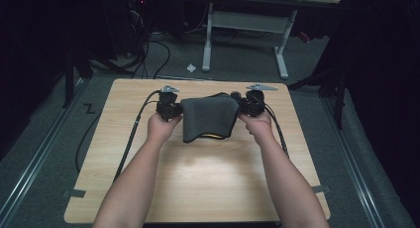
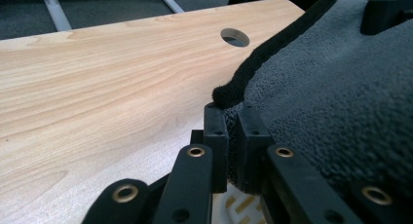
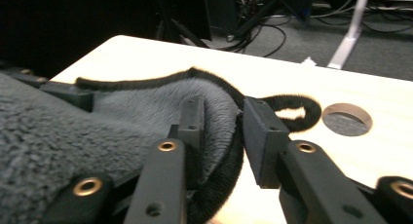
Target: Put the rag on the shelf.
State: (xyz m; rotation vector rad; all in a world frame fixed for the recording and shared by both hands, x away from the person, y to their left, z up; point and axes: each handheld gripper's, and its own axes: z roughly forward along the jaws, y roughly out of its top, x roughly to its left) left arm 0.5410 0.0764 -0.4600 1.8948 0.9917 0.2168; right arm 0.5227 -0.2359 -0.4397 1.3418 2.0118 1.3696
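A dark grey fleece cloth [image 1: 208, 118] with a black hem hangs stretched between my two grippers over the far middle of the wooden table [image 1: 198, 178]. My left gripper [image 1: 168, 109] holds its left corner. In the left gripper view the jaws [image 2: 233, 131] are shut on the hemmed corner of the cloth [image 2: 331, 97]. My right gripper [image 1: 252, 105] holds the right side. In the right gripper view its jaws [image 3: 226, 124] pinch a thick fold of the cloth [image 3: 146, 107], and a black hanging loop [image 3: 292, 109] lies just beyond. A yellow edge [image 1: 214, 137] peeks out under the cloth.
A round cable hole [image 2: 234, 37] [image 3: 347, 119] sits in the tabletop near the far edge. Behind the table stands a desk with white legs [image 1: 207, 39]. Cables [image 1: 148, 54] and a paper scrap [image 1: 191, 68] lie on the grey floor.
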